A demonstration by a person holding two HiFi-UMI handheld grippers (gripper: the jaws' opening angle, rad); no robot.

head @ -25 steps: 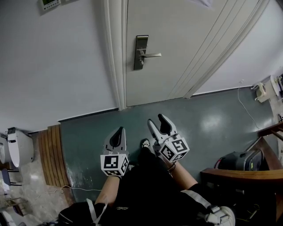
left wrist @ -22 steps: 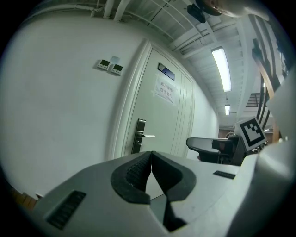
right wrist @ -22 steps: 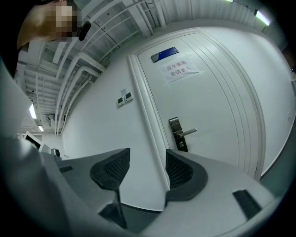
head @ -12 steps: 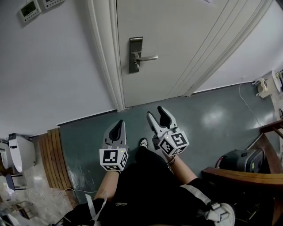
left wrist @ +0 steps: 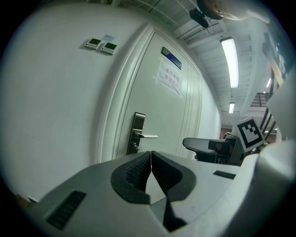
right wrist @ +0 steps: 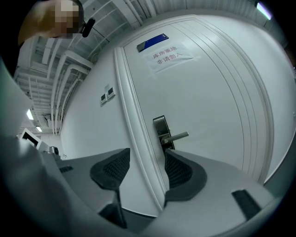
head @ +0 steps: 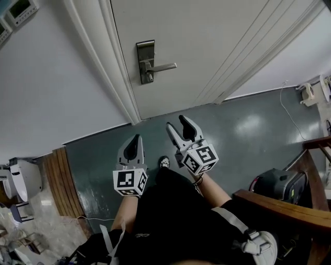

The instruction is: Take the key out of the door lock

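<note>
A white door carries a steel lock plate (head: 146,61) with a lever handle (head: 161,67). Just under the handle a small stub (head: 150,77) sticks out of the lock; it is too small to tell as a key. In the left gripper view the plate (left wrist: 138,132) and stub (left wrist: 134,145) lie ahead, well beyond the jaws. My left gripper (head: 135,142) hangs low over the floor, jaws shut and holding nothing. To its right, my right gripper (head: 176,126) is open and empty, pointing at the door; its own view has the plate (right wrist: 162,132) above its open jaws (right wrist: 147,159).
Wall control panels (head: 19,8) sit left of the door frame (head: 120,88). A paper notice (left wrist: 169,76) is taped high on the door. Wooden slats (head: 56,182) and a white appliance (head: 23,178) lie at left; a black bag (head: 273,183) and a wooden rail (head: 282,207) at right.
The door and lock plate have come closer and shifted left in the head view. Both grippers have drifted slightly upward toward the door, the left still shut and the right still open.
</note>
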